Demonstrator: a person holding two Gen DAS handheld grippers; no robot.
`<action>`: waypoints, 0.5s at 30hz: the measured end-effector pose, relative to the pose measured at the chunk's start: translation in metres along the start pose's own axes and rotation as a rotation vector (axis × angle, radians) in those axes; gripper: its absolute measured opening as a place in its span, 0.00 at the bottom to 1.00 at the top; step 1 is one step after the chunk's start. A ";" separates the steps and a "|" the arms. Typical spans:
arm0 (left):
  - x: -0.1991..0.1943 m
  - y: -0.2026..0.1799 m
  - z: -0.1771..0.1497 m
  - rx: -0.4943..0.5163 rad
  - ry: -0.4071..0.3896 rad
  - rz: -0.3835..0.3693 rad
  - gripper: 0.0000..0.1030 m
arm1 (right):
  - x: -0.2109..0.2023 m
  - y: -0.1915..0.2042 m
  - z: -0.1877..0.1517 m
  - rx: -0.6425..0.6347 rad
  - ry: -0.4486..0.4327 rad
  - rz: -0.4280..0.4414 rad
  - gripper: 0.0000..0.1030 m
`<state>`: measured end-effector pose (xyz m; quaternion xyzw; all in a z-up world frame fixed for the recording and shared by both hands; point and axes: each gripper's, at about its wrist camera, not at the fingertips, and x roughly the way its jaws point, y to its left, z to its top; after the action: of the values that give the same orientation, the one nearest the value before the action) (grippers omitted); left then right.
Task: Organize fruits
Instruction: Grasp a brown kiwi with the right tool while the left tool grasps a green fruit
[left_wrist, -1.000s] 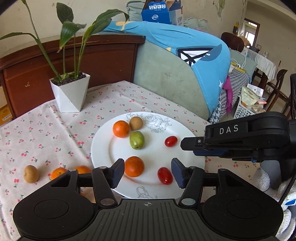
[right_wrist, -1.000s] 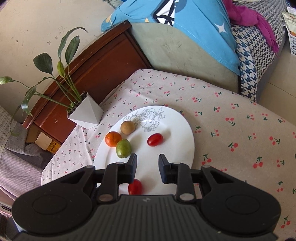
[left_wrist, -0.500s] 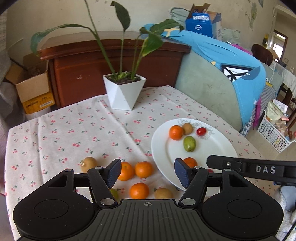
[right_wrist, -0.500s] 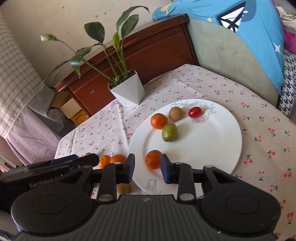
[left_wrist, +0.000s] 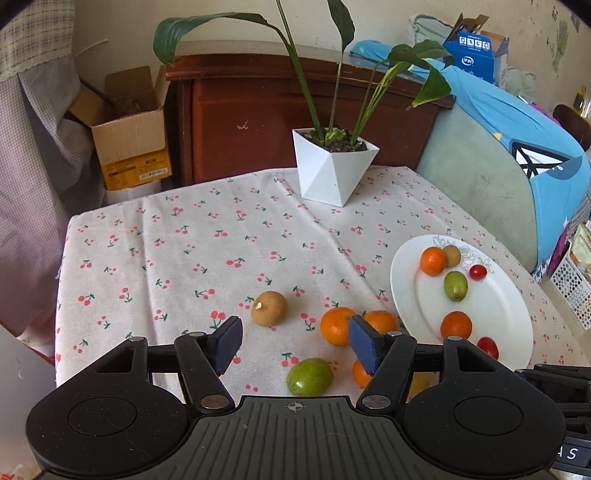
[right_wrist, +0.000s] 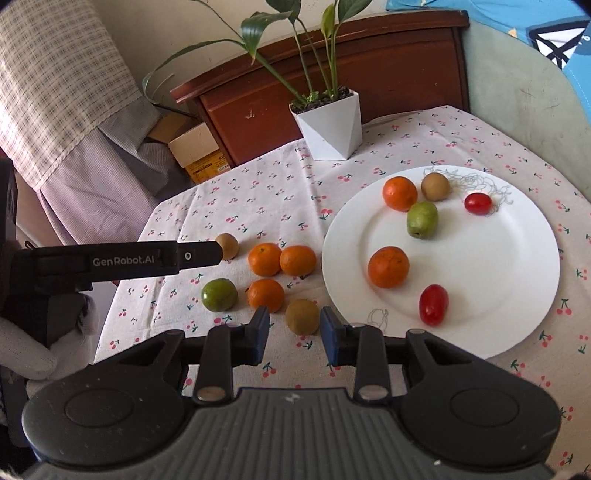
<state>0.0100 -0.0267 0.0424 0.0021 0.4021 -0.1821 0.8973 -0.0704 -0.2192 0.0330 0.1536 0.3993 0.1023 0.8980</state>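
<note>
Crowding the plate (right_wrist: 517, 314) rim, loose fruits (right_wrist: 280, 260) leave bare cloth (left_wrist: 166, 258) leftward.

You are swinging both tools off the plate (right_wrist: 517, 295) | left tool (left_wrist: 293, 341) widening | loose fruit now ahead

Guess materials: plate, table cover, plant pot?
Plate: glazed ceramic by the look, glossy white with a thin line drawing at the rim.
Table cover: woven cloth, matte, cherry print, creases visible.
Plant pot: smooth matte white, faceted; plastic or ceramic, can't tell.
</note>
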 end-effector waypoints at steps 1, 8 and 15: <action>0.001 0.000 -0.002 0.008 0.008 -0.003 0.62 | 0.002 0.001 -0.001 -0.007 0.004 -0.004 0.31; 0.012 -0.004 -0.018 0.059 0.076 0.011 0.62 | 0.016 0.004 -0.004 -0.018 0.034 -0.033 0.31; 0.021 -0.007 -0.025 0.098 0.095 0.022 0.60 | 0.027 0.007 -0.004 -0.030 0.041 -0.081 0.31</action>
<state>0.0027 -0.0364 0.0116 0.0591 0.4347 -0.1914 0.8780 -0.0556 -0.2033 0.0144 0.1215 0.4219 0.0752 0.8953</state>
